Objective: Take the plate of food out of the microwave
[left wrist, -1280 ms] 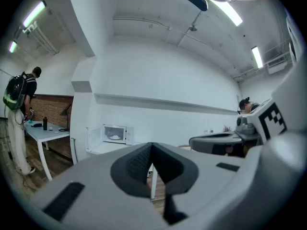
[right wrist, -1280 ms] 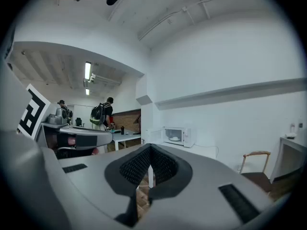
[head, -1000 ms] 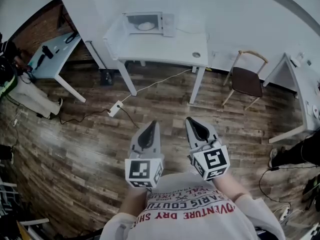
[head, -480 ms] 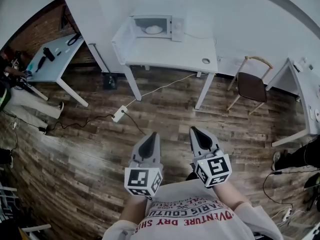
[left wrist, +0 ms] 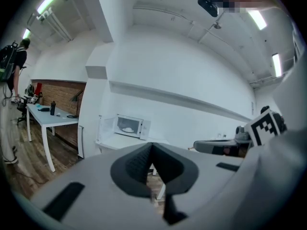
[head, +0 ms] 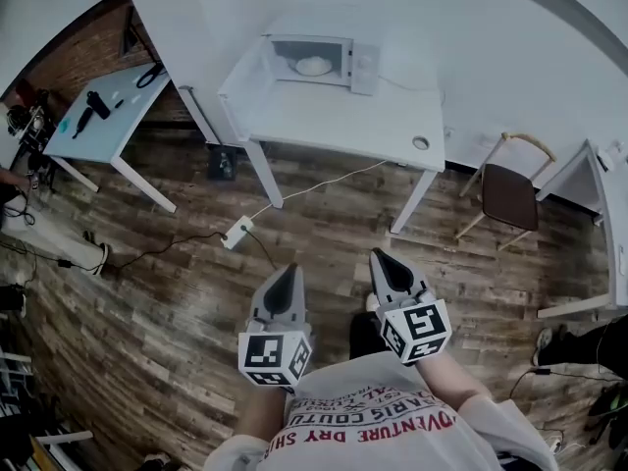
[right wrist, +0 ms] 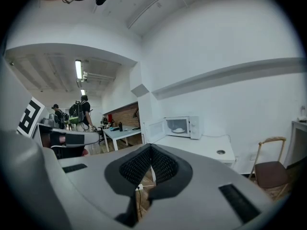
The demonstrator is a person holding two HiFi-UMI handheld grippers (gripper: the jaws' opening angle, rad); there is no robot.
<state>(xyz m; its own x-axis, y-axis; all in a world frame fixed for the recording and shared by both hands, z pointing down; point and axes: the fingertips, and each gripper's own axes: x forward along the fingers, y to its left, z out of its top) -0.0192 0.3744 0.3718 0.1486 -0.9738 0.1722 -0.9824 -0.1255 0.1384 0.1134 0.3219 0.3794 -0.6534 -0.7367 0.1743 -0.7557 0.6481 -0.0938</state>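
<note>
1. Left gripper has its jaws pressed together with nothing between them, held low before the person's chest over the wooden floor
2. Right gripper, just beside it, is likewise closed up and empty
3. The plate of food sits inside the microwave, its door swung open, on the white table, well apart from both grippers

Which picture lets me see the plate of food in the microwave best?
The head view. The plate of food looks biggest there, and you see it from above through the open front of the microwave. The left gripper view and right gripper view show it too, but only as a smaller white speck inside.
</note>
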